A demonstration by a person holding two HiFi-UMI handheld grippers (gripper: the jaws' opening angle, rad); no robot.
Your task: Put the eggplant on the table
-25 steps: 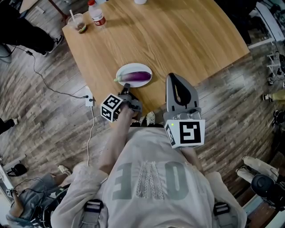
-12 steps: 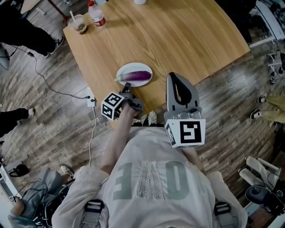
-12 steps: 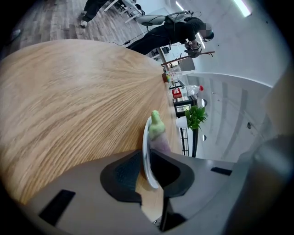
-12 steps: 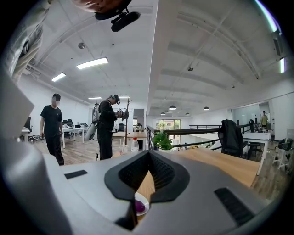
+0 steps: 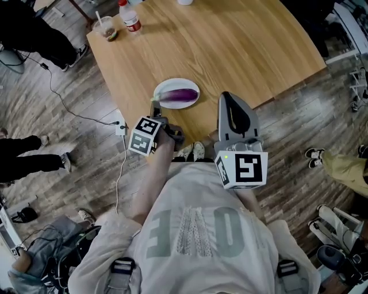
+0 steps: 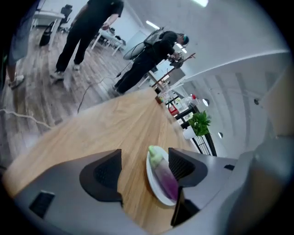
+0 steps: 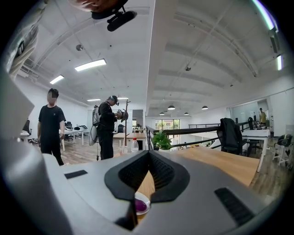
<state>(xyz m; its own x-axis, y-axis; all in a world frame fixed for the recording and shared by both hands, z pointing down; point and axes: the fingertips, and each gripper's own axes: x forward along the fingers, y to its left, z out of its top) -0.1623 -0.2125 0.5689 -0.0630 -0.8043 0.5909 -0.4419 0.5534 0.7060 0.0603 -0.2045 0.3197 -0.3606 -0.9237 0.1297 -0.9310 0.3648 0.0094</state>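
A purple eggplant (image 5: 179,95) with a green stem lies on a white plate (image 5: 172,83) near the front edge of the wooden table (image 5: 230,46). My left gripper (image 5: 156,112) points down at the plate's left end from just off the table edge. In the left gripper view its jaws (image 6: 144,167) are opening, and the eggplant (image 6: 165,176) lies ahead, untouched, close to the right jaw. My right gripper (image 5: 231,102) hovers to the right of the plate, shut and empty. The right gripper view (image 7: 147,174) shows a sliver of the eggplant (image 7: 139,205) below its closed jaws.
A red-labelled bottle (image 5: 130,16) and a cup with a straw (image 5: 107,27) stand at the table's far left corner. A potted plant (image 6: 200,123) stands farther down the table. People stand on the wood floor to the left, where a cable (image 5: 69,109) trails.
The left gripper's jaws have gone from shut to wide open, and the gripper has lifted and edged toward the plate. The right gripper has stayed where it was.
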